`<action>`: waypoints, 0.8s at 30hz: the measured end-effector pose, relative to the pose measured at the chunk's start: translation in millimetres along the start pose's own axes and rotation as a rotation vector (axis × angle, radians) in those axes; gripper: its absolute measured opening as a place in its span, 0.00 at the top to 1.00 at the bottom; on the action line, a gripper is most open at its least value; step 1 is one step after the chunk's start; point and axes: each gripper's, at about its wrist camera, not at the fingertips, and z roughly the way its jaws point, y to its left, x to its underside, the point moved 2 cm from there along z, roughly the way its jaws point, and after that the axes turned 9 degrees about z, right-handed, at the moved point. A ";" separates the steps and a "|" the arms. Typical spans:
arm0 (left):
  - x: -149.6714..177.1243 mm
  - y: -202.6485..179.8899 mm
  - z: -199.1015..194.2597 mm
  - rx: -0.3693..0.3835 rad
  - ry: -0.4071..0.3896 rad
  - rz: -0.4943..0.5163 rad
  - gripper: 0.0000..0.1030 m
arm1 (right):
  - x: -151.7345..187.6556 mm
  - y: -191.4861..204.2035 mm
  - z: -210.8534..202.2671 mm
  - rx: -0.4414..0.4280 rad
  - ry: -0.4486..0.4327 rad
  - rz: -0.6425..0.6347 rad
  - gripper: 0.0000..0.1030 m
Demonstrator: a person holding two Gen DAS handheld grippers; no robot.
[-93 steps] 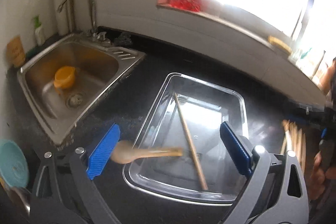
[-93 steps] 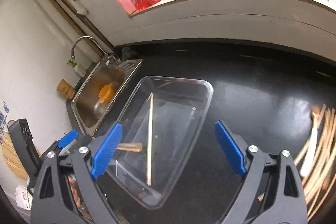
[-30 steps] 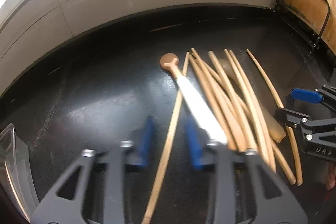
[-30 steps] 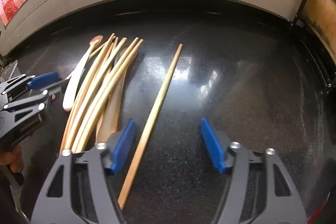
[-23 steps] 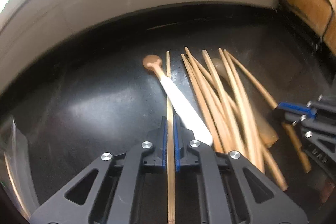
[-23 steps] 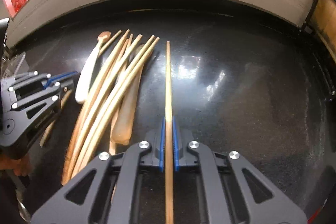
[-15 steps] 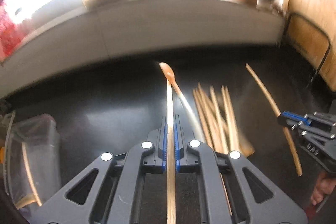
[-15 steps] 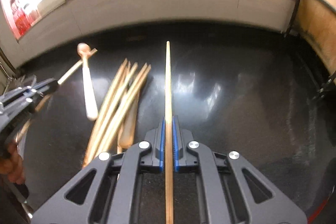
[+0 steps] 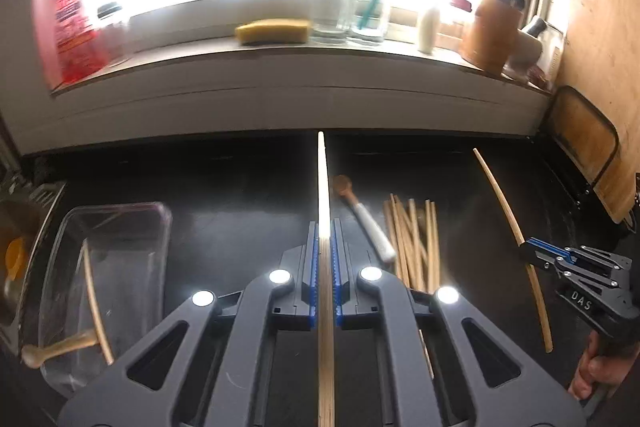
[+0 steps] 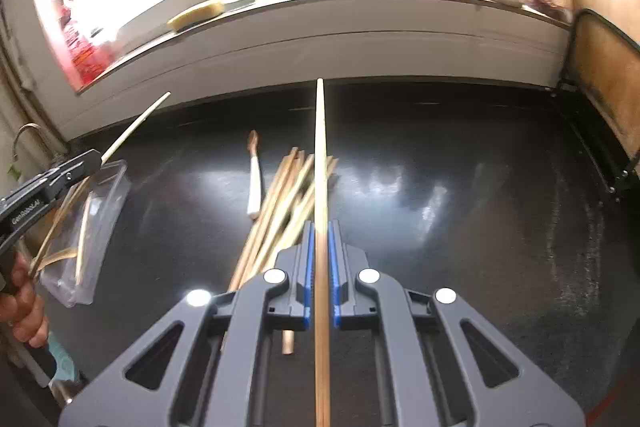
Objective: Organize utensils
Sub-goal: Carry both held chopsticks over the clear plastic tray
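Black kitchen countertop under a bright window sill is my backdrop. My left gripper is clamped on a wooden chopstick that points to 12 o'clock, clear of the counter. My right gripper pinches a second chopstick the same way. The loose chopstick pile and a white-handled spoon lie at about 1 o'clock in the left view. The clear plastic container, holding one chopstick and a wooden spoon, sits at 9 o'clock beside the sink.

I judge the risk to be each long stick pivoting or slipping in so narrow a pinch, or two crossing sticks striking each other over the container. I read "DAS" on the right gripper's body; the red sill bottle's label is illegible.
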 end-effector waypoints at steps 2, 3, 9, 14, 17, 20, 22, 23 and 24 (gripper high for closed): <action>6.9 10.9 -8.1 -0.009 0.008 -0.026 0.95 | -1.5 12.7 -2.9 -0.037 0.017 -0.020 0.93; 10.0 17.2 -13.5 -0.021 0.008 -0.034 0.95 | -3.4 20.8 -2.9 -0.056 0.028 -0.031 0.93; 26.2 71.3 -48.0 -0.101 0.010 -0.123 0.95 | -15.4 85.4 1.3 -0.208 0.093 -0.097 0.93; 49.6 132.5 -81.2 -0.196 0.023 -0.213 0.95 | -16.2 176.0 8.8 -0.361 0.164 -0.182 0.93; 67.7 167.8 -98.6 -0.256 0.030 -0.268 0.95 | -11.1 227.6 21.8 -0.433 0.218 -0.214 0.93; 86.3 194.3 -108.0 -0.297 0.047 -0.316 0.95 | 1.2 276.7 38.1 -0.490 0.284 -0.240 0.93; 97.6 206.7 -109.9 -0.308 0.062 -0.342 0.95 | 8.3 302.9 49.6 -0.512 0.323 -0.249 0.93; 100.7 208.9 -109.7 -0.309 0.067 -0.346 0.95 | 9.8 311.8 54.0 -0.520 0.339 -0.250 0.93; 104.4 212.8 -107.8 -0.308 0.076 -0.355 0.95 | 12.5 321.6 59.2 -0.524 0.356 -0.247 0.93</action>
